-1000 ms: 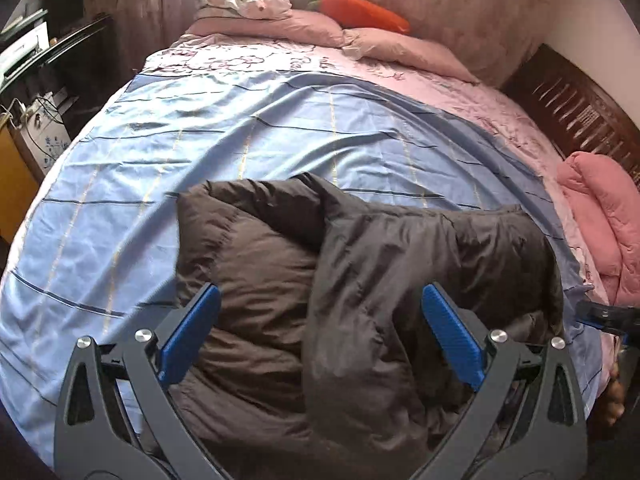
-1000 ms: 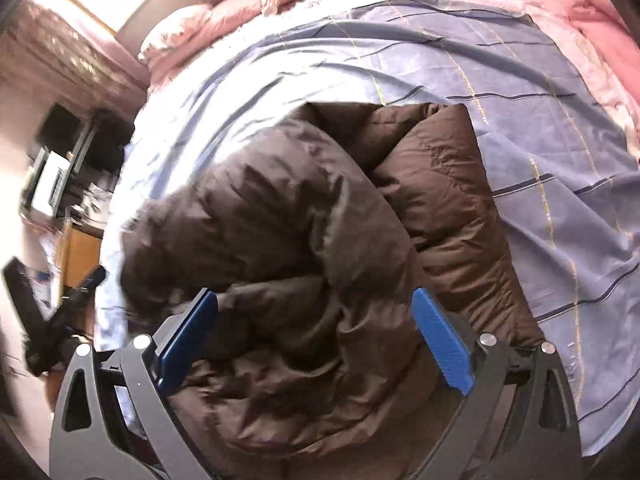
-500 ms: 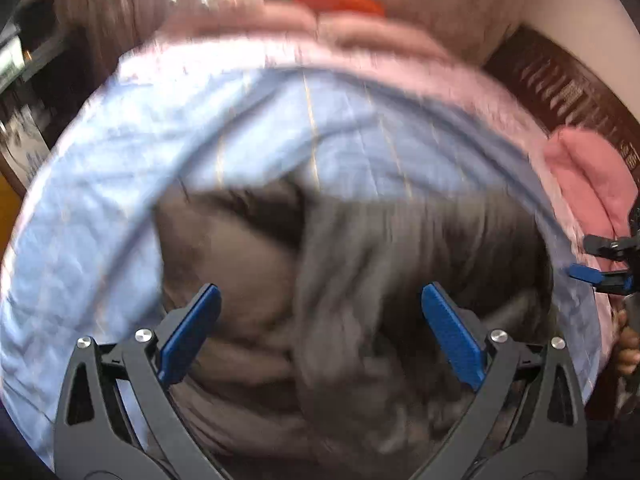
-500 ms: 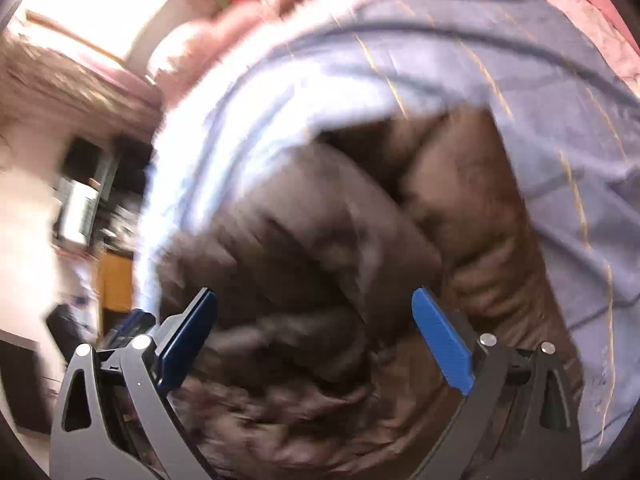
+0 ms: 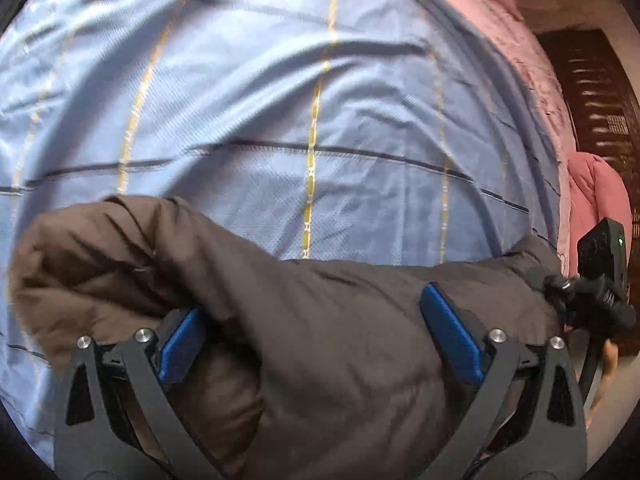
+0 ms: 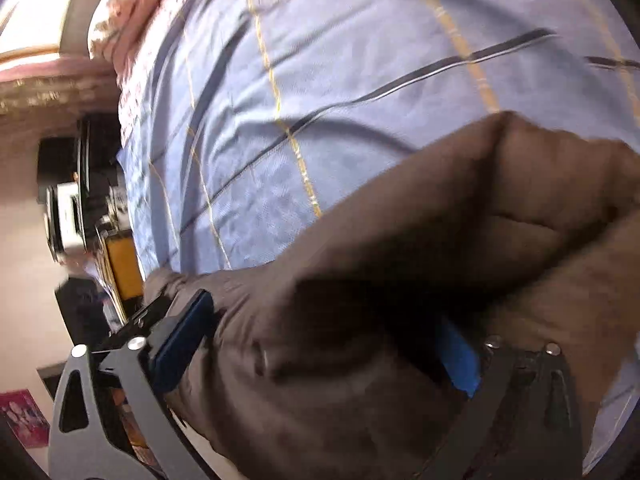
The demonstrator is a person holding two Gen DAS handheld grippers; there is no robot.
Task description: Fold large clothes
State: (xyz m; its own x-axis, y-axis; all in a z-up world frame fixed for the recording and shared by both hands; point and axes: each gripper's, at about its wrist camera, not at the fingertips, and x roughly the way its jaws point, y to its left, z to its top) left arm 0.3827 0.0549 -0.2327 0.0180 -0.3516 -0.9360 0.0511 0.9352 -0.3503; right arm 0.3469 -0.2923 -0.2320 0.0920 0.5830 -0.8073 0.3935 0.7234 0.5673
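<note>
A bulky dark brown padded jacket [image 5: 280,320] lies bunched on the near part of a blue checked bedspread [image 5: 304,92]. My left gripper [image 5: 316,332] is wide open, its blue fingers pushed into the jacket's folds with thick fabric between them. My right gripper [image 6: 320,340] is also wide open, sunk into the same jacket [image 6: 440,260], and its right finger is partly buried in cloth. The right gripper's body also shows in the left wrist view [image 5: 600,276] at the jacket's right end.
The blue bedspread [image 6: 340,72] stretches ahead of the jacket. Pink bedding [image 5: 528,40] and a pink bundle [image 5: 600,188] lie at the right by a dark wooden bed frame [image 5: 600,100]. Dark furniture with a yellow panel [image 6: 124,264] stands off the bed's left side.
Both grippers have dropped down and forward into the jacket. The jacket now fills the lower part of both views, and its fabric lies between the open fingers.
</note>
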